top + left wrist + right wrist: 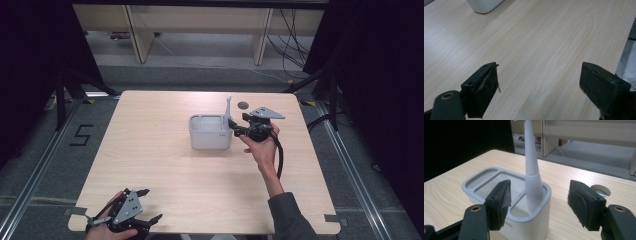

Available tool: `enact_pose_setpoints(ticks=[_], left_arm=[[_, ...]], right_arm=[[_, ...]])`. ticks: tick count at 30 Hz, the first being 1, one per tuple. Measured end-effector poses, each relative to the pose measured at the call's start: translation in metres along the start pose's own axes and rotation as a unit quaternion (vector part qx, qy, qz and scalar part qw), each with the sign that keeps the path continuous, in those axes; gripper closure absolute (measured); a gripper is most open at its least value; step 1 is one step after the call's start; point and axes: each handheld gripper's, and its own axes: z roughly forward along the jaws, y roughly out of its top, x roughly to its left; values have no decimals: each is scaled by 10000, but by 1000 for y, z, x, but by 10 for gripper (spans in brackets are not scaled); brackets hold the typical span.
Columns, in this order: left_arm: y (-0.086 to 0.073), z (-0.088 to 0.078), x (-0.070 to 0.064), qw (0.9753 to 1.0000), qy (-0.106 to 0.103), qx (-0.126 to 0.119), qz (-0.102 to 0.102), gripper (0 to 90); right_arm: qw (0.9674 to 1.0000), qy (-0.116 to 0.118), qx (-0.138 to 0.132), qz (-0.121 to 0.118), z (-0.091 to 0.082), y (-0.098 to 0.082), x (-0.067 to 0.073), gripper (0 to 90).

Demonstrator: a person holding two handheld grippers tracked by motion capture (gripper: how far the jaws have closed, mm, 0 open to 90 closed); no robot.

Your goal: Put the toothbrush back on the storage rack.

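Observation:
A pale grey holder (pixel 210 132) with several compartments stands on the wooden table (pixel 150 150), right of centre. A white tapered stick (pixel 228 106) stands upright in its right-hand compartment. My right gripper (pixel 235 127) is at the holder's right side, held level. In the right gripper view the holder (pixel 486 180) and the stick (pixel 531 165) lie between the spread jaws of my right gripper (pixel 540 195), and the pads do not touch the stick. My left gripper (pixel 152 205) rests at the table's near left edge, open. Its jaws (pixel 539 77) frame bare wood, with the holder's corner (pixel 485 5) far off.
A round cable hole (pixel 243 105) sits in the tabletop just behind the right gripper, and it appears again as the cable hole (pixel 600 190) past the right jaw. Wooden furniture legs (pixel 140 35) and loose cables stand on the floor beyond the table. Dark frames flank both sides.

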Motion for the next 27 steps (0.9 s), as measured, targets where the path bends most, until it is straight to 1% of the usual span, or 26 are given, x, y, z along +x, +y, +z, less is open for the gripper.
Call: enact_pose_setpoints(ticks=[1,2,3,4,5,6,8,9,10,11,14,15,16,17,18,19,20,21,22,23,25,26,27], left_arm=[[0,-1,1,10000,5,45,76,148],[0,-1,0,10000,-14,53,73,148],[0,-1,0,10000,-21,51,73,147],[0,-1,0,10000,-23,52,77,147],[1,-1,0,9999,-15,57,90,148],[1,-1,0,9999,-15,57,90,147],[1,-1,0,9999,-2,39,96,148],[1,-2,1,9999,-2,70,147,147],[1,-2,1,9998,6,100,162,147],[1,-2,0,10000,13,-11,83,148],[1,-2,0,10000,-7,-7,83,148],[1,-2,0,10000,-6,-4,79,147],[1,-2,0,10000,-1,-4,79,147],[1,-1,-1,10000,-3,-50,31,147],[1,-1,-2,10000,-8,-66,7,147],[1,-2,0,10000,-8,-10,85,147],[1,-2,0,10000,1,-12,81,148],[1,-2,0,10000,-5,-5,85,147],[2,-2,0,10000,-10,19,90,147],[2,-2,0,10000,-21,13,90,147],[1,-2,0,10000,-1,-5,86,147],[1,-2,0,10000,-5,-1,85,147],[1,-1,-2,10000,-12,-64,-34,147]], right_arm=[[10000,-51,22,-11,-2,0,0,354],[10000,4,2,68,-3,-2,0,350],[10000,-58,22,-36,-6,-2,-2,344],[10000,-58,22,-36,-6,-2,-2,344],[10000,-33,20,43,-8,-3,-2,336],[10000,-33,20,43,-8,-3,-2,336],[9999,-3,24,129,-10,-3,-3,336],[9999,-10,18,158,-11,-4,-4,336],[10000,15,11,92,-12,-4,-5,335],[9998,-18,42,183,-14,-5,-4,333],[9998,14,88,203,-15,-5,-2,330],[9999,30,39,104,-15,-6,-3,327],[9999,30,39,104,-15,-6,-3,327],[10000,10,82,35,-18,-6,-3,325],[10000,10,82,35,-18,-6,-3,325],[9999,47,69,85,-17,-6,-2,323],[9998,108,72,119,-18,-7,-1,321],[9998,90,107,122,-18,-7,0,319],[9999,97,98,101,-19,-7,1,319],[9999,110,56,33,-19,-7,1,317],[9998,149,147,47,-20,-7,4,307],[9998,157,134,-14,-21,-7,4,301],[9997,162,179,78,-22,-7,7,297]])
